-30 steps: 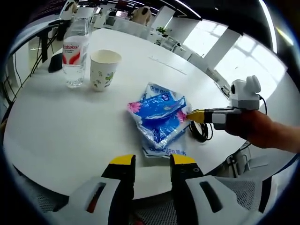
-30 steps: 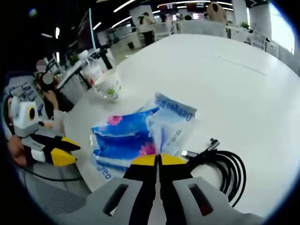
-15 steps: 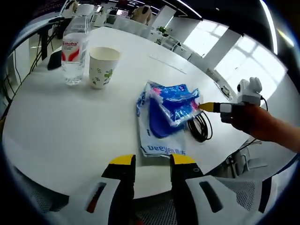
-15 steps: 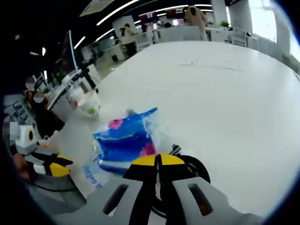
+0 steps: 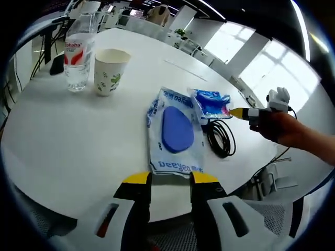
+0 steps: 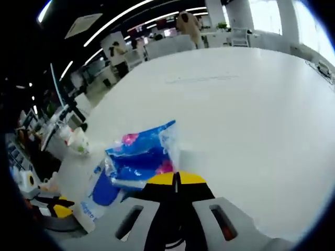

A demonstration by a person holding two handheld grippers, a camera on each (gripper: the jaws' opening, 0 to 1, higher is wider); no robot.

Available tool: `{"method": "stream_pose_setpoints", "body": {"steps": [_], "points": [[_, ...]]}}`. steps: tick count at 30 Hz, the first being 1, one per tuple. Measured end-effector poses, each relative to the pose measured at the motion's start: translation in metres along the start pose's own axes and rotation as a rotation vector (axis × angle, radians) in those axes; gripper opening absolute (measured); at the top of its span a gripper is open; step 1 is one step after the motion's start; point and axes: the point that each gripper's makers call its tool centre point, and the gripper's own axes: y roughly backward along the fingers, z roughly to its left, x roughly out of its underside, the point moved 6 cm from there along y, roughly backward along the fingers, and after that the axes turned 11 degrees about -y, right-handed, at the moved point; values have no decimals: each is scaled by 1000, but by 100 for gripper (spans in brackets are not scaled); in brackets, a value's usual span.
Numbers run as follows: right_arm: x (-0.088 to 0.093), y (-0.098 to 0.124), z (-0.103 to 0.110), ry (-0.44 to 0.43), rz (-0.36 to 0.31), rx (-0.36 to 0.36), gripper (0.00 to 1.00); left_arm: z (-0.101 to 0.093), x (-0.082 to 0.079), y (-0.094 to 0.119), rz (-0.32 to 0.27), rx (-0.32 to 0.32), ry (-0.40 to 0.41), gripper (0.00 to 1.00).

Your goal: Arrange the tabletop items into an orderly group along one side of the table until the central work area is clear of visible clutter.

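Right gripper [image 6: 176,178] is clamped on the blue packet [image 6: 141,157], raised above the table [image 5: 78,141]; left gripper [image 5: 170,180] hangs slightly parted beside the flat bag [image 5: 175,133], cable [image 5: 220,141] adjacent.

Probably an open-plan office: desks [image 6: 172,44], ceiling strip lights [image 6: 115,23].

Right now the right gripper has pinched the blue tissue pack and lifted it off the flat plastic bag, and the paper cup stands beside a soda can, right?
Not a can: the left gripper view shows the paper cup beside a clear water bottle. The rest holds: the right gripper is shut on the blue tissue pack, lifted off the flat plastic bag.
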Motion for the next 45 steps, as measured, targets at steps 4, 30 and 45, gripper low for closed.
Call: {"method": "stream_pose_setpoints", "body": {"steps": [4,30,45], "points": [[-8,-1,-12,-8,-9,20,0,1,1,0,-3,-6,11,27],[-18,-9,-76,-53,1,108,0,-4,6,-5,26,3,21,26],[-4,-8,-96,-58,32,143,0,-9,12,-10,74,23,47,24]]}}
